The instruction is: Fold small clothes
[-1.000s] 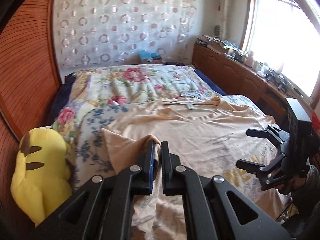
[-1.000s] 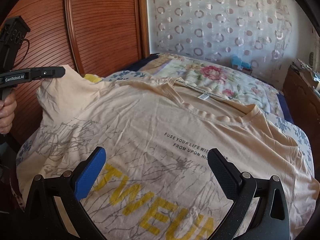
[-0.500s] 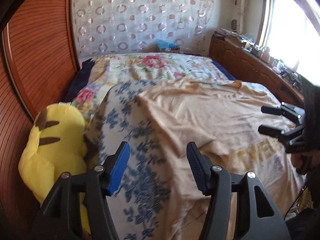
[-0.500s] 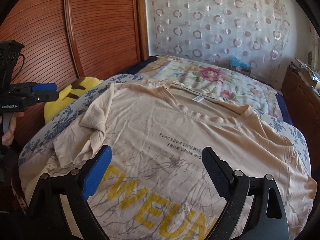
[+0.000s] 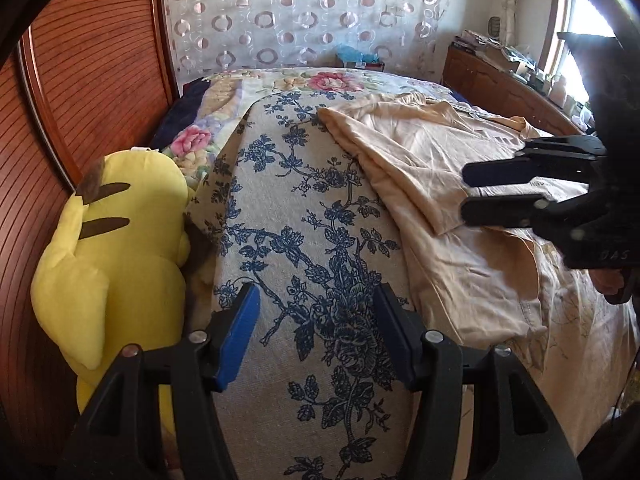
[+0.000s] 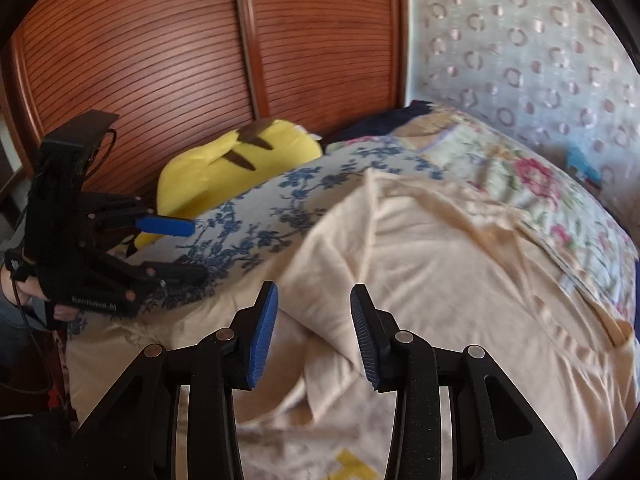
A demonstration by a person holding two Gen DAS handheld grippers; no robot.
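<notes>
The peach T-shirt (image 6: 460, 280) lies spread on the bed (image 5: 304, 208), and one sleeve (image 6: 328, 264) is already flopped over onto the shirt's body. So the step in hand looks like folding in the side of the shirt.

The right hand-held gripper (image 6: 314, 336) hangs right over that folded sleeve. Its jaws have just been closing. They are partly open now, with the sleeve cloth lying under the gap, but the pads do not press on it.

The left hand-held gripper (image 5: 316, 336) is about half open and holds nothing. Only the blue-flowered bedcover (image 5: 280, 184) is under it. The shirt's edge is off to its right, and a yellow plush toy (image 5: 120, 248) sits to its left.

Next, I think the right one needs to dip down and pinch the sleeve fold, or press it flat. The left one needs to come across to the shirt's edge.
</notes>
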